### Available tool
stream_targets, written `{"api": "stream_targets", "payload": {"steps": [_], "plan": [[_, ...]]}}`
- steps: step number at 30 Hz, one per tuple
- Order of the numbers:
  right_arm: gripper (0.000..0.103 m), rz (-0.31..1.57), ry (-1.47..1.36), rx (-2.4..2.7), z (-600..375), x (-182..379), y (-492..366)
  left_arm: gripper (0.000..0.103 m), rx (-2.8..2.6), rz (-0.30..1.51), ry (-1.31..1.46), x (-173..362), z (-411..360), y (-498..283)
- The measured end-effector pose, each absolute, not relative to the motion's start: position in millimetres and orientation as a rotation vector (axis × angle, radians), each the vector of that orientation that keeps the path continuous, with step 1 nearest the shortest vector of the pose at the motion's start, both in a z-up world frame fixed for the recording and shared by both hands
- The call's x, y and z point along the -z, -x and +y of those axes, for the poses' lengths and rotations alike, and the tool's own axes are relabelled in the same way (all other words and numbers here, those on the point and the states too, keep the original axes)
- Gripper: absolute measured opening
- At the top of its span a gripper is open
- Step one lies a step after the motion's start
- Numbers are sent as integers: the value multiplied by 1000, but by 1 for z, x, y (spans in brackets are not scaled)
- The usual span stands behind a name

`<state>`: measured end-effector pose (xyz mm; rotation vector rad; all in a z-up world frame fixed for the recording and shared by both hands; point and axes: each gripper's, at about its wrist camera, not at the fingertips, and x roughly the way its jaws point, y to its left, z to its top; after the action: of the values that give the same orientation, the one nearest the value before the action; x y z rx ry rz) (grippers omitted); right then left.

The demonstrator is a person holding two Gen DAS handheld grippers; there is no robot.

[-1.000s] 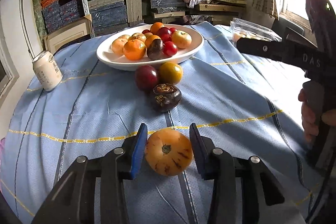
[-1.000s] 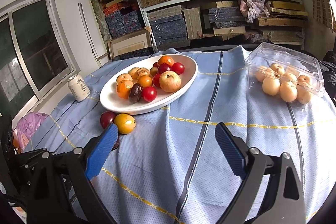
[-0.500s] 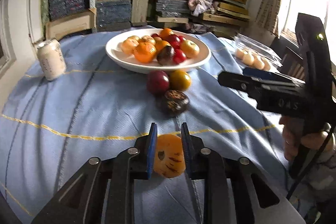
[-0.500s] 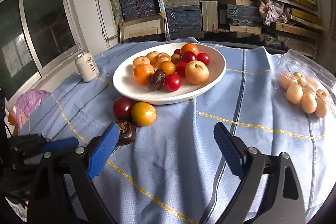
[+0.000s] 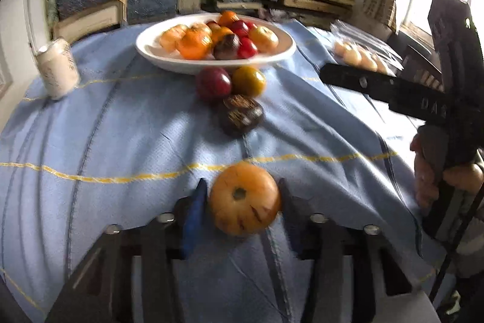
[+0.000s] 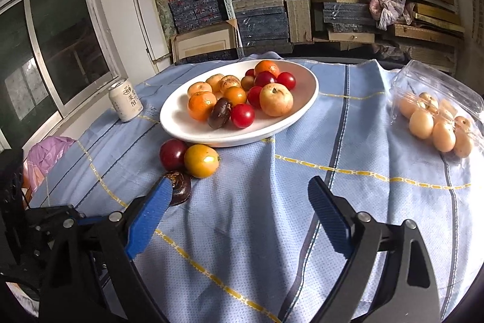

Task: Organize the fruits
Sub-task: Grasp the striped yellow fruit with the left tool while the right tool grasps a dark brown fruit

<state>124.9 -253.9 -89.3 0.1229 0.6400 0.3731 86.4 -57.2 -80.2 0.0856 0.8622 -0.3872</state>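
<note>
Motion blur softens the whole left wrist view, so whether the blue pads press the orange fruit (image 5: 244, 207) cannot be made out; a thin gap seems to show at its left side. The left tongs (image 5: 242, 208) are opening with that fruit between the jaws, resting on the blue cloth of the counter (image 5: 121, 135). From the fruit, a dark brown fruit (image 5: 240, 117) lies at 12 o'clock, with a red fruit (image 5: 213, 83) and a yellow fruit (image 5: 248, 81) beyond it, touching the rim of the white plate (image 5: 157, 56) heaped with fruit. The right tongs (image 6: 239, 214) stand wide apart over bare cloth, gripping nothing; their left pad hides part of the dark brown fruit. Open cloth spreads toward 3 o'clock up to the clear box (image 6: 435, 99) of pale fruit, partly cut off at the frame edge. A can (image 6: 125, 100) stands at 10 o'clock near the counter's edge.
</note>
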Motion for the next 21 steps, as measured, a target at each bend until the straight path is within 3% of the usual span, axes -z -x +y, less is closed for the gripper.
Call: {"api": "stream_targets", "payload": {"steps": [9, 16, 21], "plan": [[89, 647, -97, -377, -249, 90, -122, 45, 332, 835, -71, 76, -49, -88], [66, 727, 18, -477, -203, 97, -125, 45, 199, 782, -35, 65, -23, -93], [64, 763, 79, -500, -173, 99, -134, 45, 169, 785, 8, 62, -9, -95]]}}
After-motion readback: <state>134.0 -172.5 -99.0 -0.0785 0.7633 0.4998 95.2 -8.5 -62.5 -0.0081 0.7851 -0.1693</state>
